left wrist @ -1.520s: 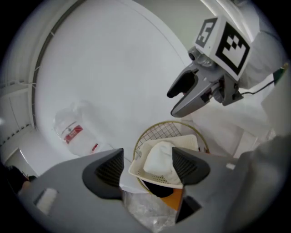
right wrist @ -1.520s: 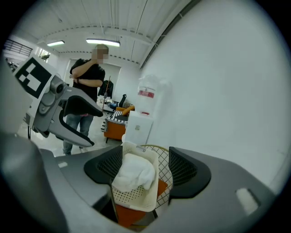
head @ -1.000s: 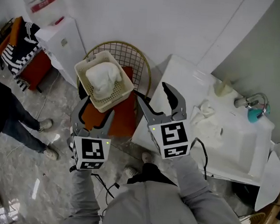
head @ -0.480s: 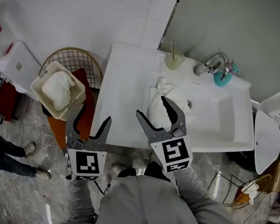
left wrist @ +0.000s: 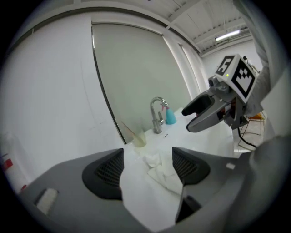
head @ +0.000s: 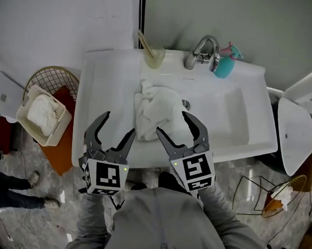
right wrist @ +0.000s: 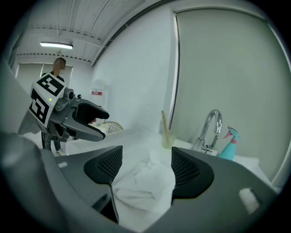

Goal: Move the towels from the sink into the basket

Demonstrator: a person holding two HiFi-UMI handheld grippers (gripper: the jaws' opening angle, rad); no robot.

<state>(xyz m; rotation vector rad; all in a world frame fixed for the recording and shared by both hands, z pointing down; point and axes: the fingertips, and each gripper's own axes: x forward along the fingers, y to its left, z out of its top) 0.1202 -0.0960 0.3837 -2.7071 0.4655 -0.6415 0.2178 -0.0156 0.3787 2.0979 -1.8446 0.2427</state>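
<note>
A crumpled white towel (head: 156,109) lies in the left part of the white sink (head: 236,119). My right gripper (head: 173,123) hovers open at the towel's near edge, and in the right gripper view the towel (right wrist: 143,186) shows between and beyond its jaws (right wrist: 142,168), untouched. My left gripper (head: 117,125) stands open over the sink's front left rim, empty; its own view looks along the counter at the towel (left wrist: 159,172). The cream basket (head: 25,131) sits on an orange stool at the far left and holds one white towel (head: 42,113).
A chrome faucet (head: 203,50), a teal spray bottle (head: 225,65) and a cup with a stick (head: 154,56) stand along the sink's back rim. A gold wire chair back (head: 52,79) is behind the basket. A white lid (head: 293,136) and a wire stand (head: 263,195) are at the right.
The view has swung from the basket to the sink. Both grippers, still open and empty, have come over the sink's front edge, the right one up to the towel.
</note>
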